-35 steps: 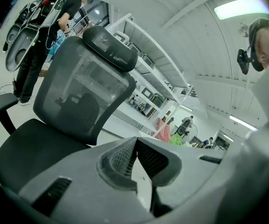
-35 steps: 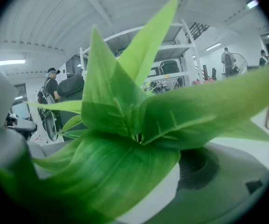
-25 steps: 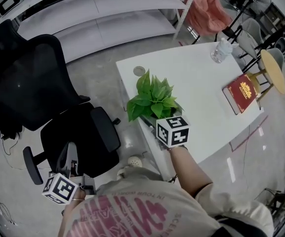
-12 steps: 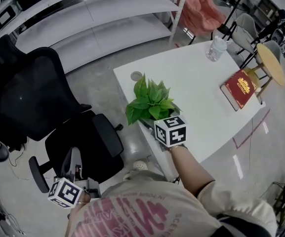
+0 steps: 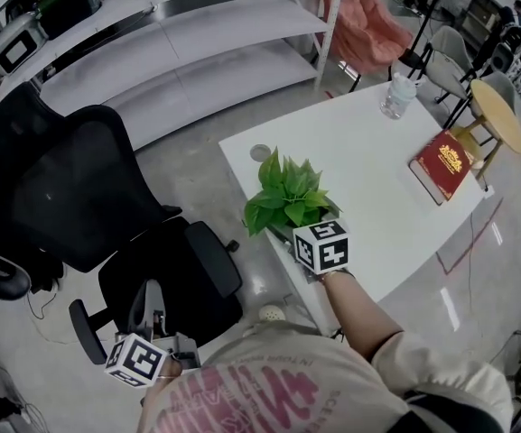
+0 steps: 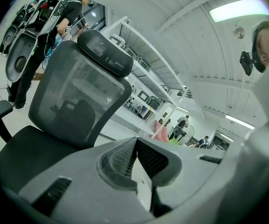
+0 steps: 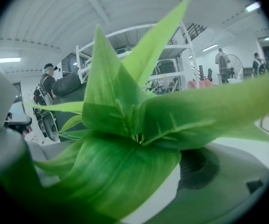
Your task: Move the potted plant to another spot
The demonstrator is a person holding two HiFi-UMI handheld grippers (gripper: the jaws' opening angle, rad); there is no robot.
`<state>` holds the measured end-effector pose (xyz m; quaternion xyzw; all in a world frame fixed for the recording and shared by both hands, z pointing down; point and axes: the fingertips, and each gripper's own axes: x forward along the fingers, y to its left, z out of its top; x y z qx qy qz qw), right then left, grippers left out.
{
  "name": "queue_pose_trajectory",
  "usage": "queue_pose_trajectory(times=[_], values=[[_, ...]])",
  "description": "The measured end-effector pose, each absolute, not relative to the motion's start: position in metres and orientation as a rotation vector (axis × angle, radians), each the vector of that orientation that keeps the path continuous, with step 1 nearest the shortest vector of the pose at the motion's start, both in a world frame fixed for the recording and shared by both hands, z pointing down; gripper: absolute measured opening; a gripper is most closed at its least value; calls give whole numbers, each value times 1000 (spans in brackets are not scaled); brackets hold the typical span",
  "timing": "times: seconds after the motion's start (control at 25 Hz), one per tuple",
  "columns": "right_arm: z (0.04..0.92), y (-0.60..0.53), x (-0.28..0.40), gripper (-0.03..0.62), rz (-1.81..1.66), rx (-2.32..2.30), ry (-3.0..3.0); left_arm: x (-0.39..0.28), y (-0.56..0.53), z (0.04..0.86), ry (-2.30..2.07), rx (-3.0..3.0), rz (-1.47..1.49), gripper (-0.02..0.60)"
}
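1 potted plant (image 5: 287,197) in R tool (image 5: 307,233) — 1 book (image 5: 445,163) (red)

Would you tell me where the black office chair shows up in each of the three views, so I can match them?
Head view: the black office chair fills the left side.
Left gripper view: it fills the left half, seen from low down.
Right gripper view: only a dark part shows at mid-left, behind the potted plant leaves.
Shared landmark: the white shelving rack is in all three.
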<state>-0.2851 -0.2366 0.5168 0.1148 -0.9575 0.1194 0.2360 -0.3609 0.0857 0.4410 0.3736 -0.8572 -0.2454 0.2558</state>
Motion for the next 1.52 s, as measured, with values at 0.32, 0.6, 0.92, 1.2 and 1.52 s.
queue_pose_trajectory(times=[0.32,0.6,0.92,1.2,1.52], values=[[516,-238,-281,534,325,380,-2602,-371,95,430,-2331,1033,-714,3],[505,-240,-267,534,341,428,-2596,-378,96,420,-2339,1088,-735,4],[487,-226,-242,532,360,475,-2620,-373,83,416,-2264,1202,-748,3],[475,-189,-213,531,365,452,-2654,-352,61,408,-2165,1374,-750,3],[438,-166,-162,531,426,579,-2754,-317,33,420,-2019,1502,-722,3]])
